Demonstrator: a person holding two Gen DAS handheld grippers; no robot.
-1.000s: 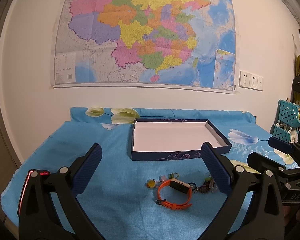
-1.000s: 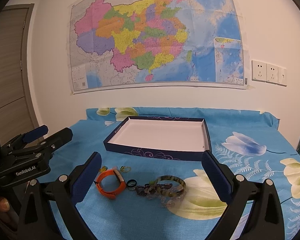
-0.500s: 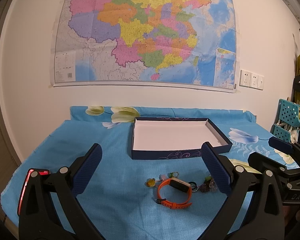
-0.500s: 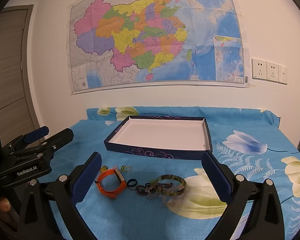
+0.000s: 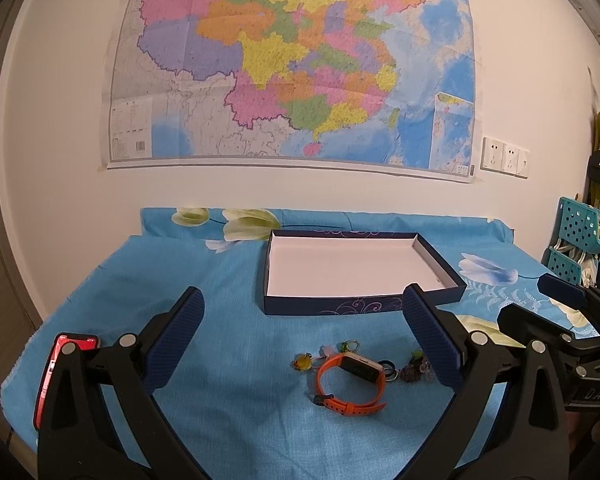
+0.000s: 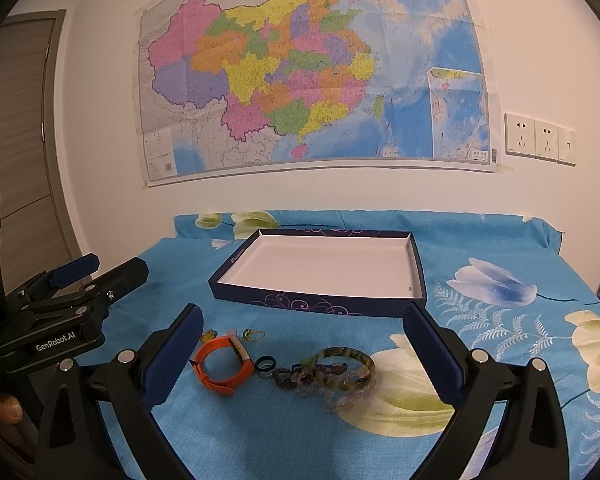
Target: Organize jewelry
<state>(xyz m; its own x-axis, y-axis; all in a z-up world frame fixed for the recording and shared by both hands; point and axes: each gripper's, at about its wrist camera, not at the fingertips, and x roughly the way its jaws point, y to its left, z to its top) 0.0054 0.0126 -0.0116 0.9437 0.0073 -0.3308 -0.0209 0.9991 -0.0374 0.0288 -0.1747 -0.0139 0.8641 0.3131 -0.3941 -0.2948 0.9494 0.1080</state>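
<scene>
Both grippers point(image 5: 303, 334) point(image 6: 303, 350) spread wide, empty

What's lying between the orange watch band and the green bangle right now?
In the right wrist view, a small dark blue ring and a beaded bracelet lie between the orange watch band and the green bangle.

Orange watch point(image 6: 222, 368), rings point(image 6: 265, 365), beaded bracelets point(image 6: 300, 376) and bangle point(image 6: 346, 366) lie near the empty tray point(image 6: 320, 304).

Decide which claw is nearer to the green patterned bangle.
Right. The right claw hangs open just before the bangle; the left claw, also open, is off beyond the orange watch.
</scene>
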